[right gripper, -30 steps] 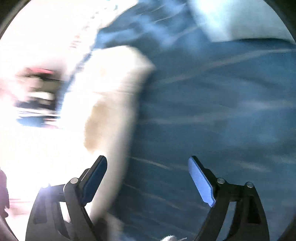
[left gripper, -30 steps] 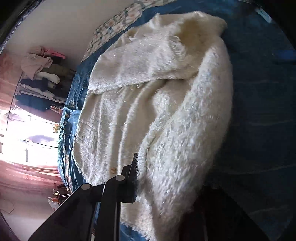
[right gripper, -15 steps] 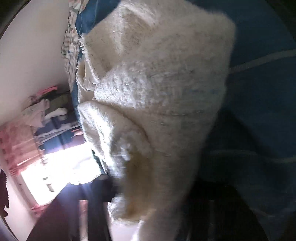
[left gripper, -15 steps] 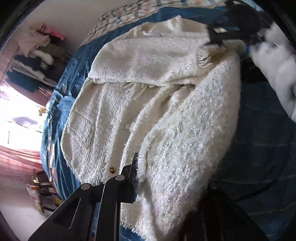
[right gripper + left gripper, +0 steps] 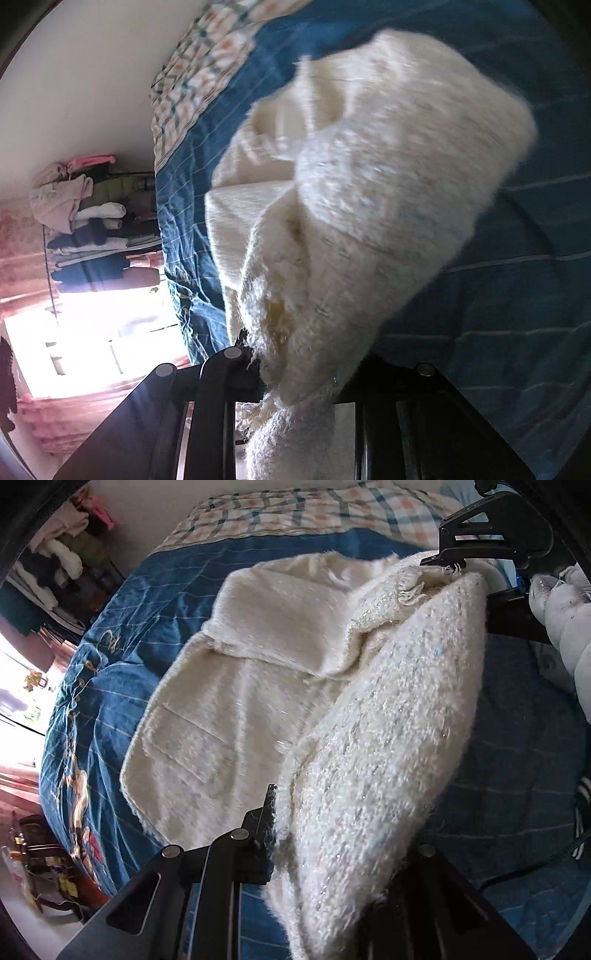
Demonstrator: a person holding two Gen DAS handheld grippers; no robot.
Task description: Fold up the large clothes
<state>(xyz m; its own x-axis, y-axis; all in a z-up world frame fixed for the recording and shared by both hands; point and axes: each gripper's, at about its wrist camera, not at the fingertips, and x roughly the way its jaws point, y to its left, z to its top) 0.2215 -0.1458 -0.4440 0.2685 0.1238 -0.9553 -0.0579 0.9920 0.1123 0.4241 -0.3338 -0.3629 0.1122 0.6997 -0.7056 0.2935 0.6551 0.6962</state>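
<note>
Fingers: left gripper [image 5: 317, 834] and right gripper [image 5: 295, 373] both pinch coat [image 5: 369, 738] edge; carry level over bed [image 5: 155, 602], taut.

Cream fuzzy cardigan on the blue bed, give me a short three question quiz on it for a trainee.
1. True or false: both claws are shut on the cream cardigan.
2. Which part lies flat on the blue quilt? A) the panel with the patch pocket B) the panel held by the left claw
3. Fill in: in the left wrist view, the right claw grips the cardigan's far ____.

Key: 1 true; 2 A; 3 end.
</note>
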